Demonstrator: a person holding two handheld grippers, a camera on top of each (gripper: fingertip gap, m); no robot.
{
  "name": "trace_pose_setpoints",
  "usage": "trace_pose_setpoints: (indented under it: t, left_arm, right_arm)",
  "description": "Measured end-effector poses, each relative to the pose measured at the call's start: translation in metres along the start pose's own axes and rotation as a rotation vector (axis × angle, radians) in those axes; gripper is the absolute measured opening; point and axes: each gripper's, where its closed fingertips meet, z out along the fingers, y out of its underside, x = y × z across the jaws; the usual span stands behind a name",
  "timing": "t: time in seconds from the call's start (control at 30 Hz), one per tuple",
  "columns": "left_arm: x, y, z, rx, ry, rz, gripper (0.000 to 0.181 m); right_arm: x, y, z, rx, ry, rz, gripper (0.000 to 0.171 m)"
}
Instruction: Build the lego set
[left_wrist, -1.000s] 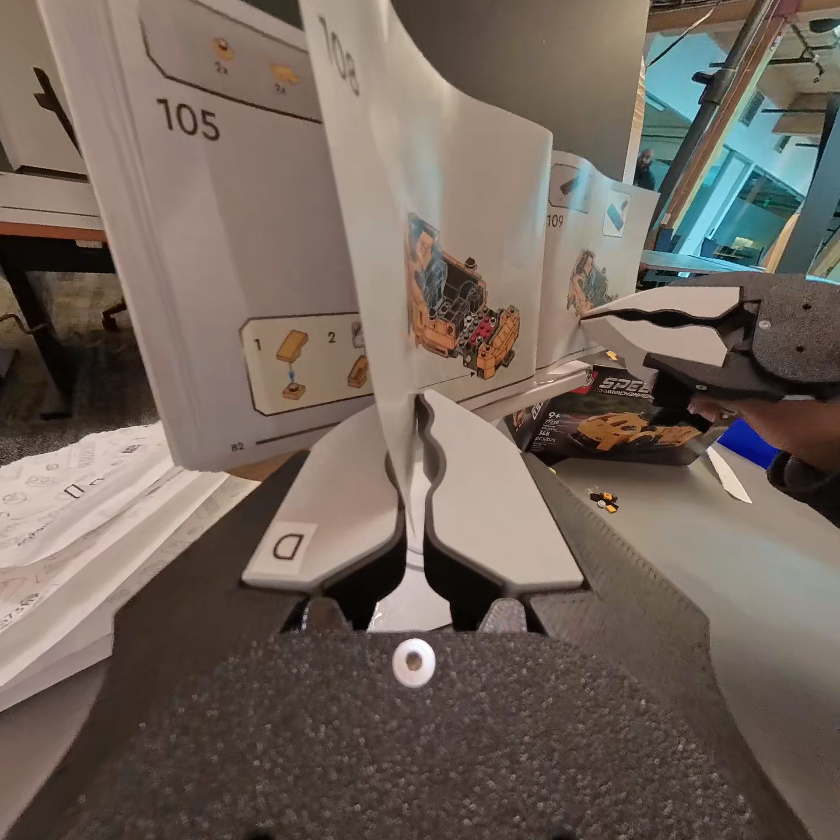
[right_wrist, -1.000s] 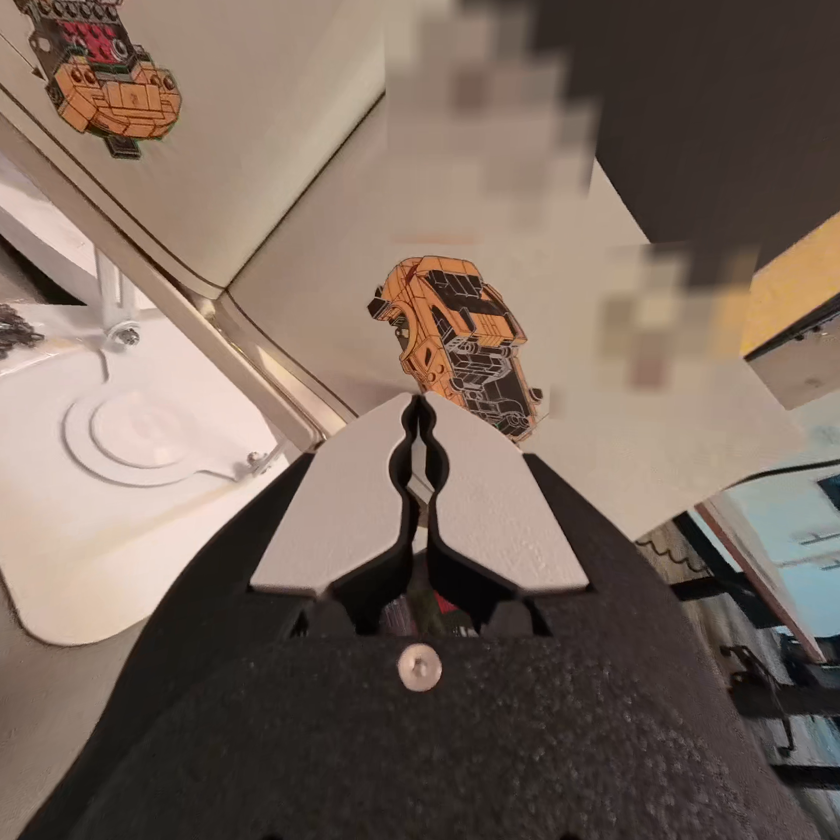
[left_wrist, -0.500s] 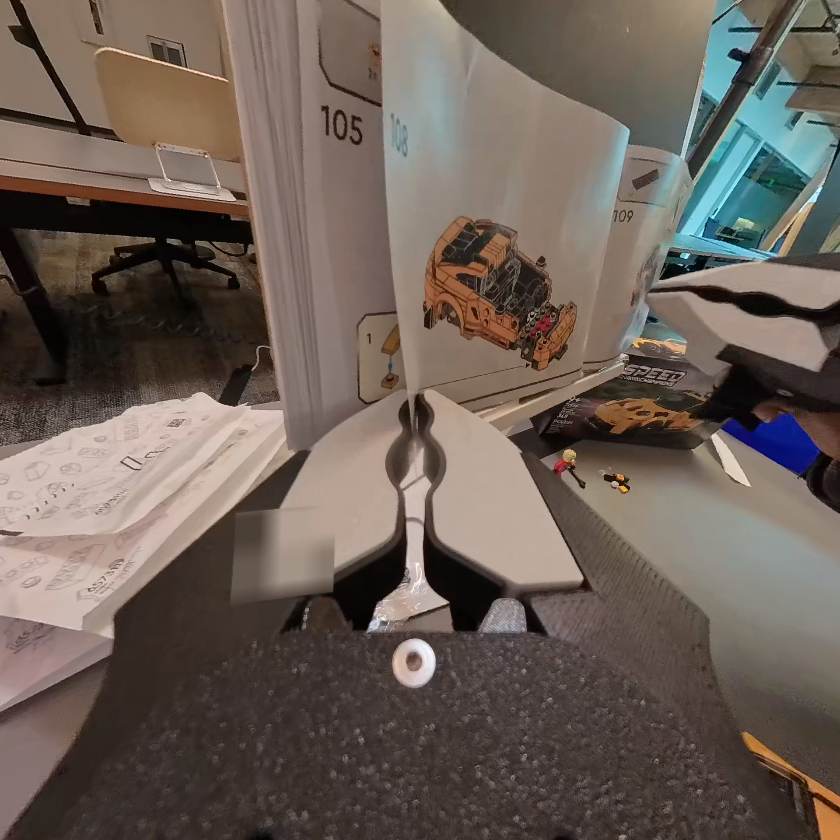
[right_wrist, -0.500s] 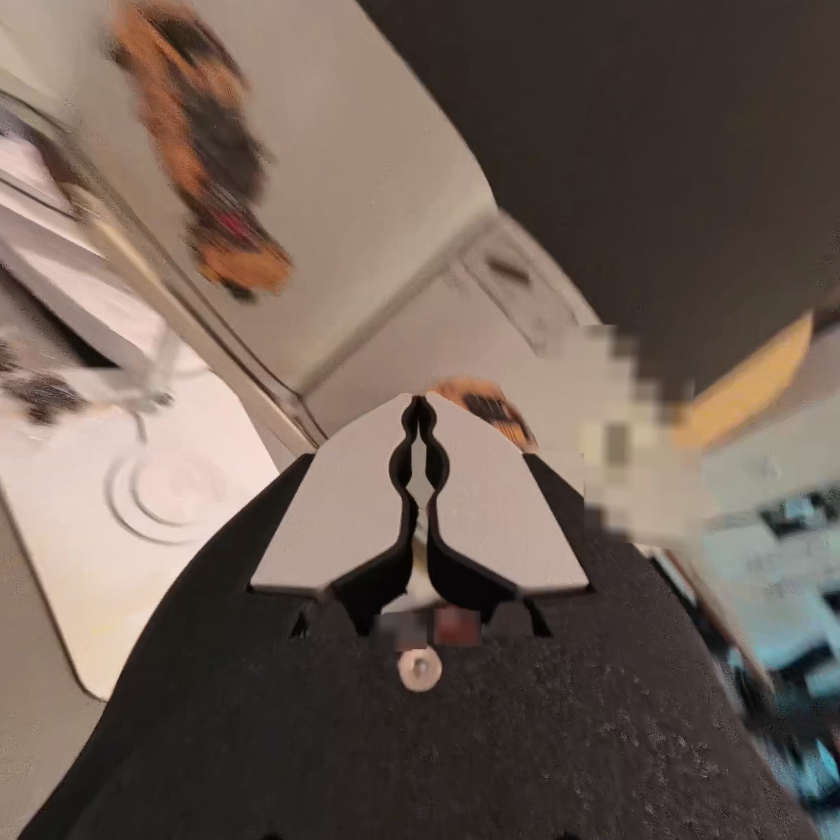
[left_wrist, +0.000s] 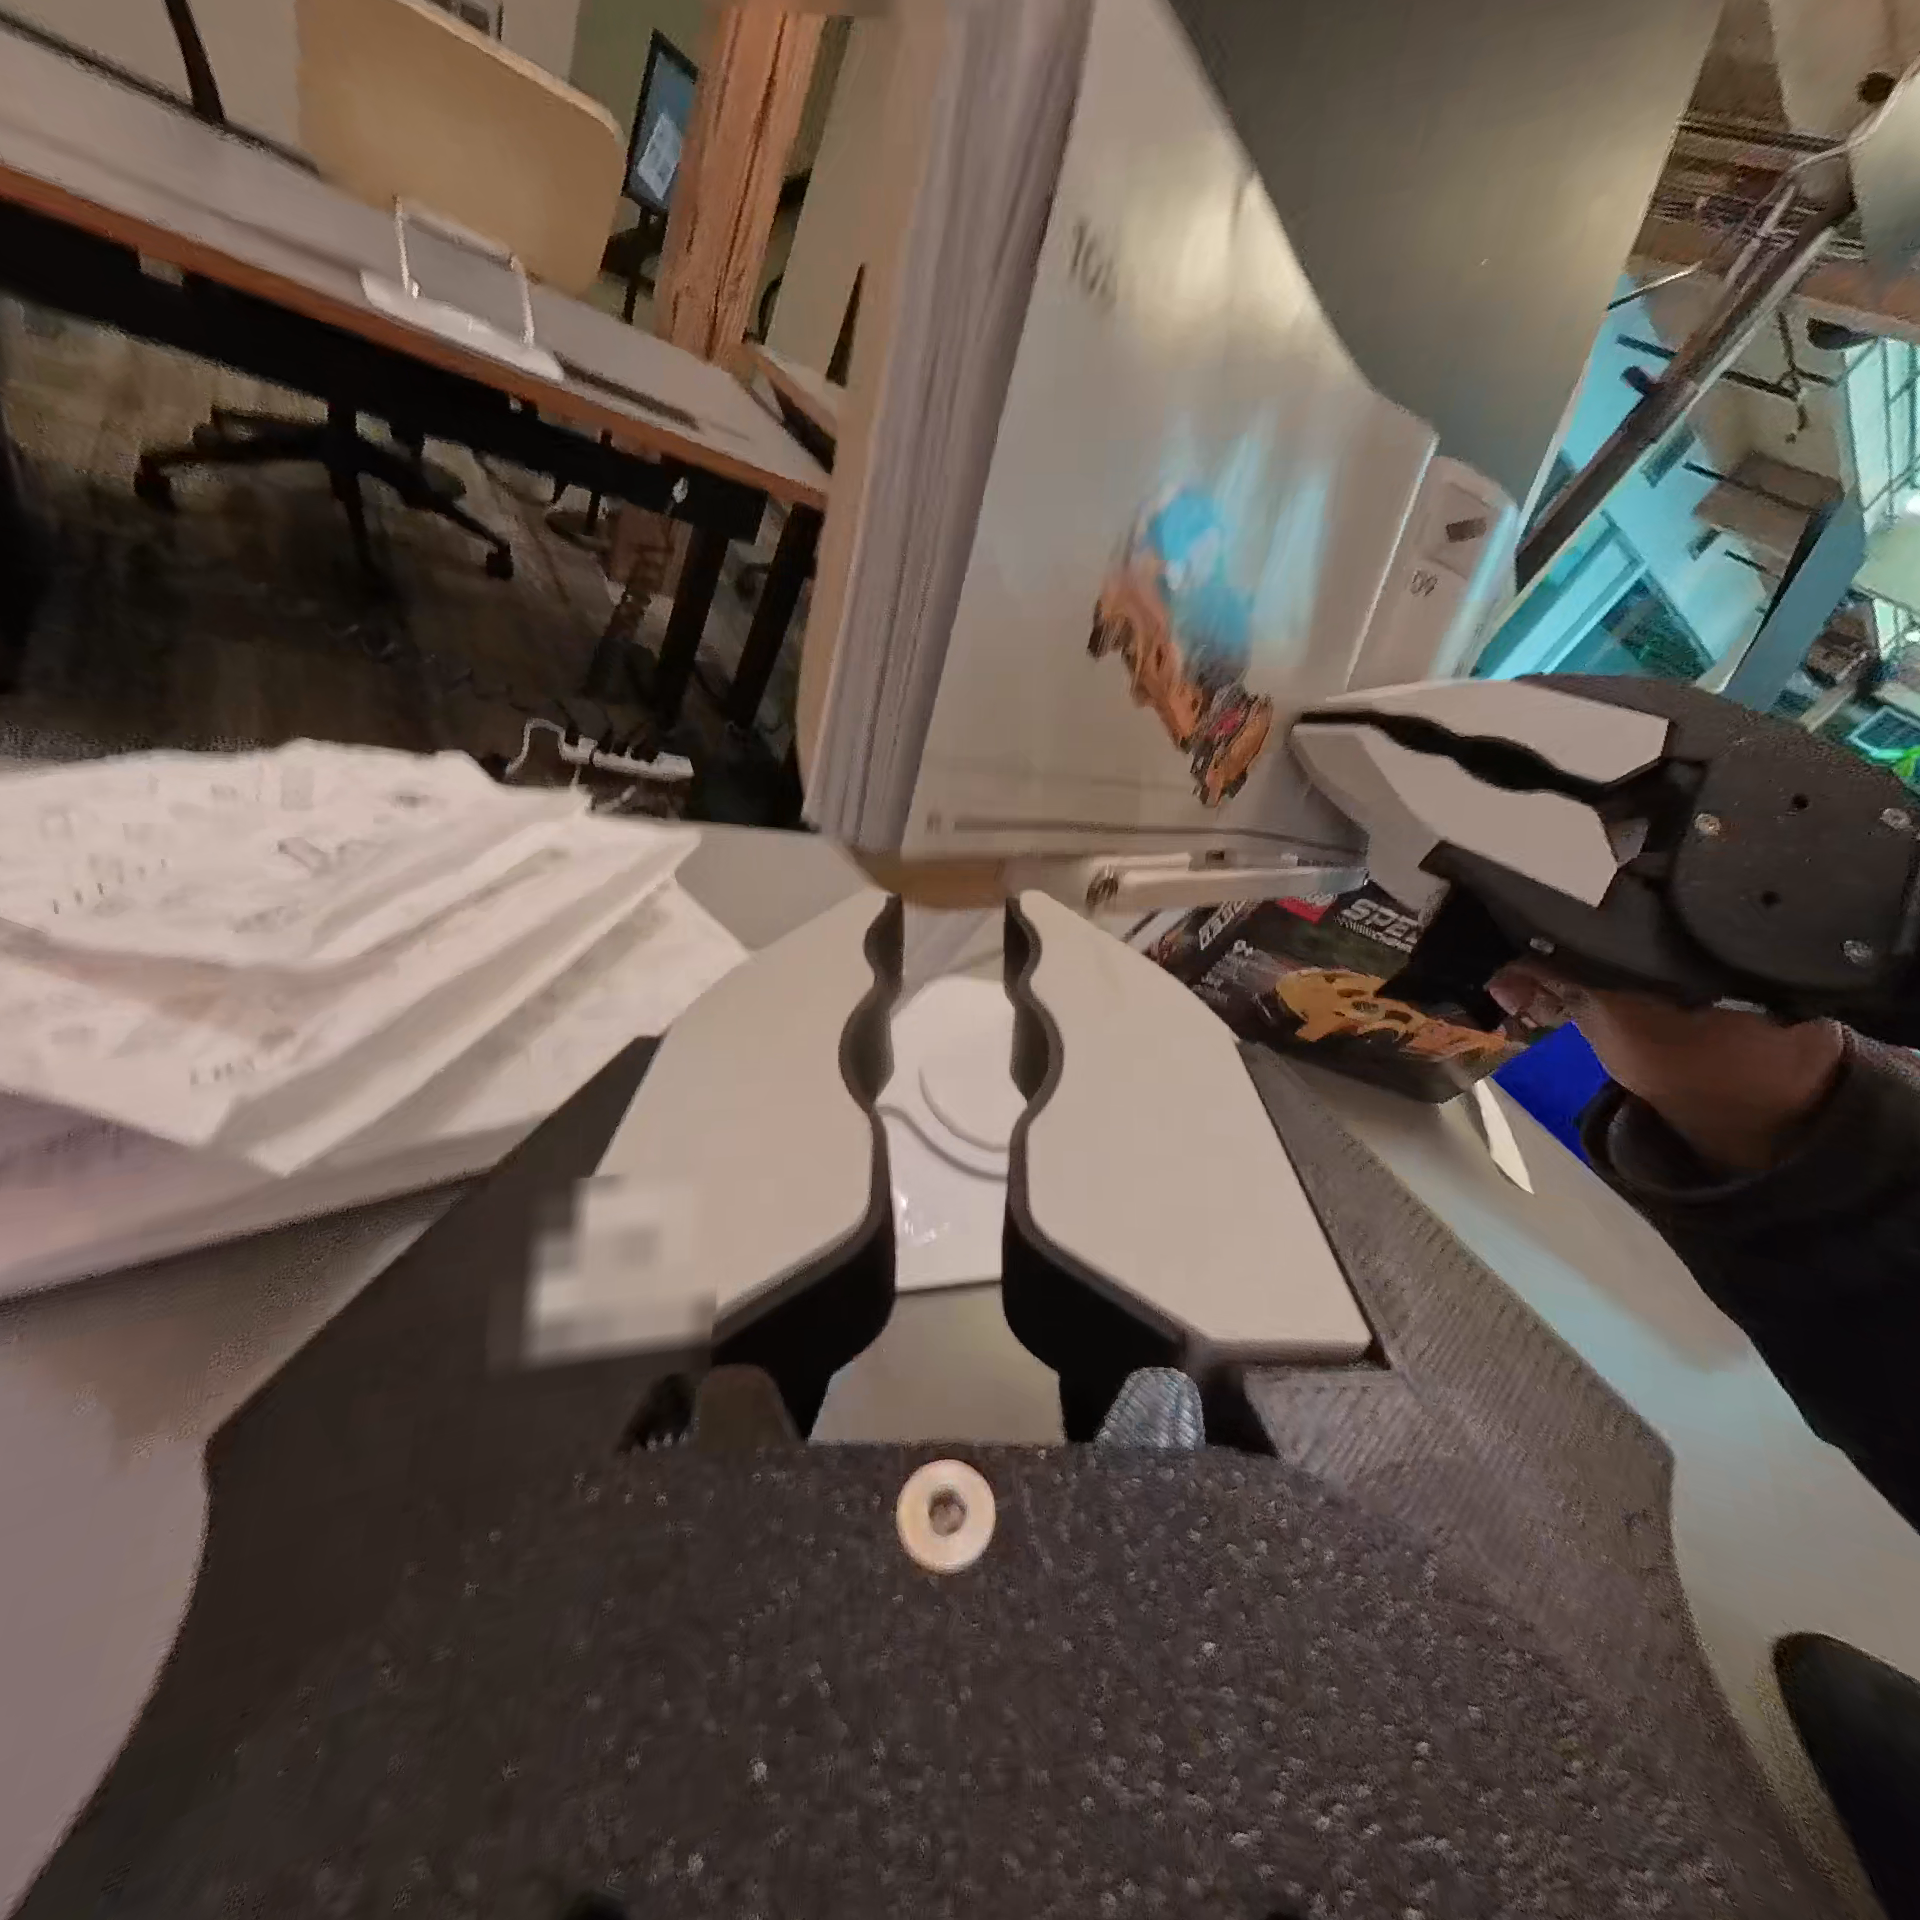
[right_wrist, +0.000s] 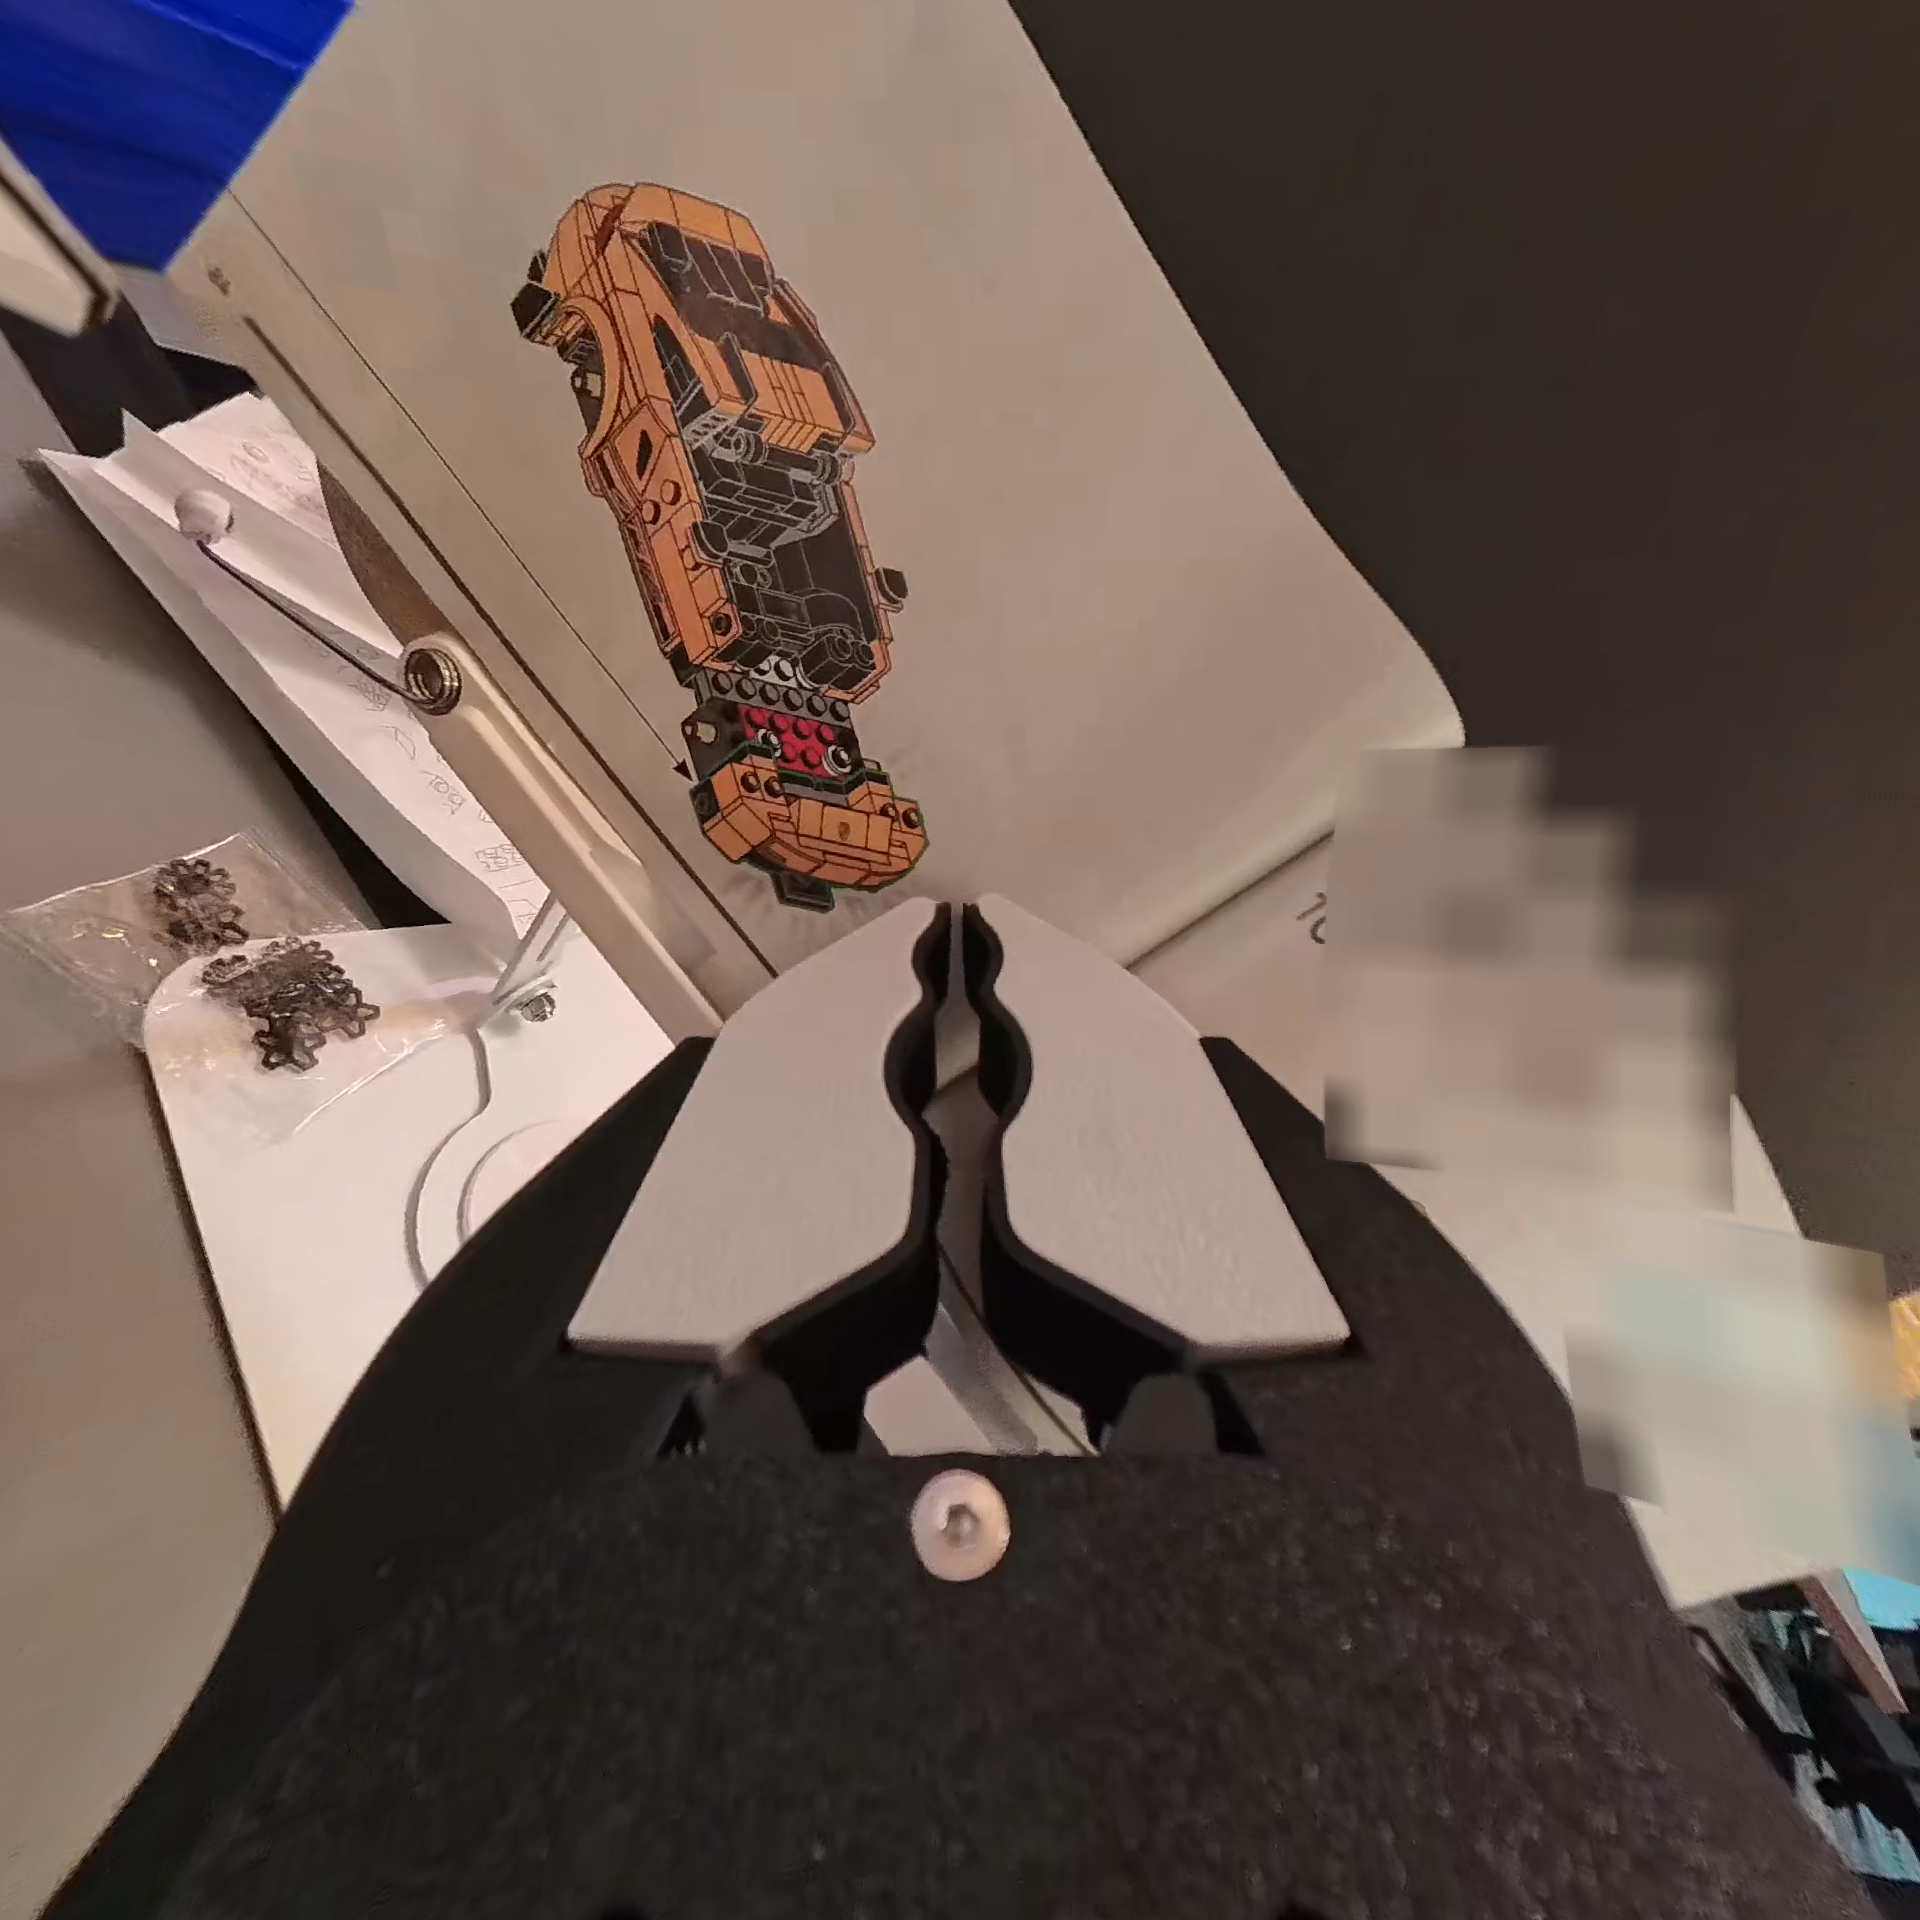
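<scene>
Half a second earlier the left gripper (left_wrist: 951, 920) had pinched the bottom edge of a page of the instruction booklet (left_wrist: 1174, 499); now its jaws had spread, a clear gap stood between the fingers, and the page edge no longer sat in them. Its view had also swung left, so that the booklet's thick page stack appeared edge-on just beyond the fingertips (left_wrist: 1039, 914).

The booklet stood upright on a white stand (right_wrist: 343, 1174) on the grey table (left_wrist: 1621, 1340), its open page bearing a drawing of an orange car (right_wrist: 727, 520). Whether the booklet touched the left fingertips could not be told through the blur.

To the right in the left wrist view, the right gripper (left_wrist: 1311, 732), held by a hand (left_wrist: 1652, 1039) in a dark sleeve, pointed left at the lower right part of the open page. In the right wrist view its jaws (right_wrist: 956, 914) stood almost pressed together, only a thin slit between them; whether paper lay in that slit could not be told.

On the near left lay loose white printed sheets (left_wrist: 260, 914). Behind the right gripper, farther right, a dark set box (left_wrist: 1340, 997) lay on the table. A clear bag of small black parts (right_wrist: 249, 966) rested partly on the left edge of the stand's base.
</scene>
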Motion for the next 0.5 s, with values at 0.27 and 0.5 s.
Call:
trace_pose_setpoints:
  t: [0.27, 0.5]
  left_arm:
    - [-0.023, 0.049, 0.005, -0.045, 0.137, -0.628, 0.046]
    - [0.002, 0.024, 0.03, 0.141, 0.317, -0.769, 0.002]
  right_arm:
    - [-0.001, 0.0, 0.0, -0.003, -0.012, 0.015, 0.002]
    - [0.0, 0.001, 0.002, -0.007, -0.026, 0.048, 0.001]
